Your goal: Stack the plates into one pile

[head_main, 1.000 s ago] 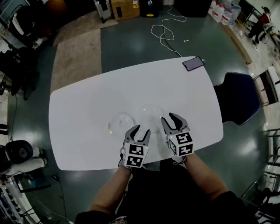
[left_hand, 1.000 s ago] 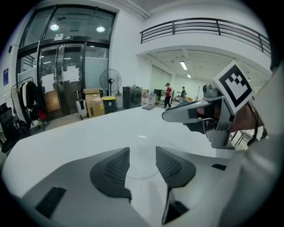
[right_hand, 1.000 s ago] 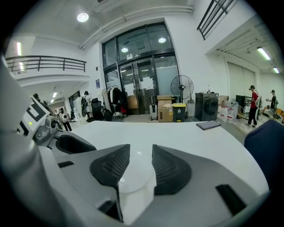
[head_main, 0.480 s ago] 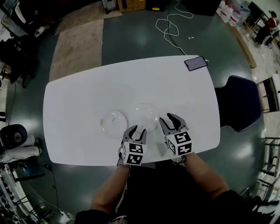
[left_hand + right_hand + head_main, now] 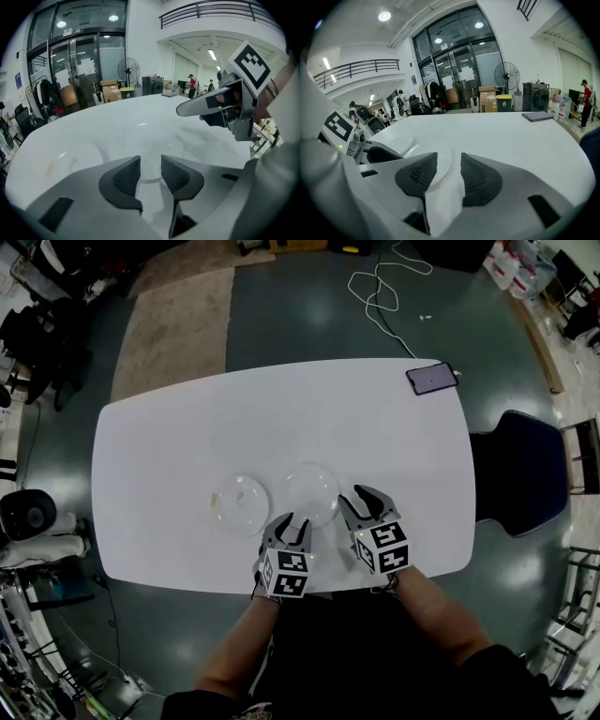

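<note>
Two clear plates lie side by side on the white table (image 5: pixel 169 446): the left plate (image 5: pixel 241 501) and the right plate (image 5: pixel 311 491). My left gripper (image 5: pixel 294 524) sits at the right plate's near rim. Its jaws have just been closing, and the rim (image 5: pixel 151 176) shows in the gap between the pads, which stand apart from it. The left plate (image 5: pixel 61 159) lies off to the side. My right gripper (image 5: pixel 364 500) is at the right plate's right rim, open, with the plate's edge (image 5: pixel 438 159) just ahead between its jaws (image 5: pixel 449 173).
A dark phone (image 5: pixel 432 378) lies at the table's far right corner. A dark blue chair (image 5: pixel 520 465) stands by the right end. The near table edge runs just under both grippers. Cables lie on the floor beyond the table.
Both grippers have sunk towards the table by the right plate. The left gripper's jaws have narrowed around its near rim. The right jaws look unchanged.
</note>
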The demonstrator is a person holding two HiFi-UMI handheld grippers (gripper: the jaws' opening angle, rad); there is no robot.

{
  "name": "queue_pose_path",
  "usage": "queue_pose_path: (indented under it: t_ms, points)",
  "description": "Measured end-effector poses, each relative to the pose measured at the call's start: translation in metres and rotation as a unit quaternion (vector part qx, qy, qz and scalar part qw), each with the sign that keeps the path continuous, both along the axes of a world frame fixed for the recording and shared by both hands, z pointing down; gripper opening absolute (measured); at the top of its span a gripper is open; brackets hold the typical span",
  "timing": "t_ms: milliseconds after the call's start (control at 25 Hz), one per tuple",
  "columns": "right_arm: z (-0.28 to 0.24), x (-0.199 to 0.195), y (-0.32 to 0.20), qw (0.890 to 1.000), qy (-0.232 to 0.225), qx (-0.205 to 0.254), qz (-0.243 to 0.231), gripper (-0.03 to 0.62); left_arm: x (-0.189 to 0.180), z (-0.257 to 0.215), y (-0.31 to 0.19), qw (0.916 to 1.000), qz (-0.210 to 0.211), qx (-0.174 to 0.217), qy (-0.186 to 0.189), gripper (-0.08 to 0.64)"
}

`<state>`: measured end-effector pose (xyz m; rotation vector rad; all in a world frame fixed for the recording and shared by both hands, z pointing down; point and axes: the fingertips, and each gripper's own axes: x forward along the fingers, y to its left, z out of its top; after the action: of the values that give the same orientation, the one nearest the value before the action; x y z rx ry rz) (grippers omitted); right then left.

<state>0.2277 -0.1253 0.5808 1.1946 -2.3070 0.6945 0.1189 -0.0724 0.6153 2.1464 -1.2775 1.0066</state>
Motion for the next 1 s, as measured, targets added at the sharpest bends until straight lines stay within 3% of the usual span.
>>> queue_pose_path:
  t_ms: [480,1000]
  points:
    - [0.030,-0.010,-0.001,0.996,-0.049,-0.068,-0.018,0.166,0.005,0.010,0.001,0.9999,-0.013,0.004,0.009,0.107]
    - [0.040,-0.027,0.000,0.991,-0.079,-0.103,-0.044,0.166,0.001,0.016,0.003,0.9996,-0.021,0.007,0.018,0.107]
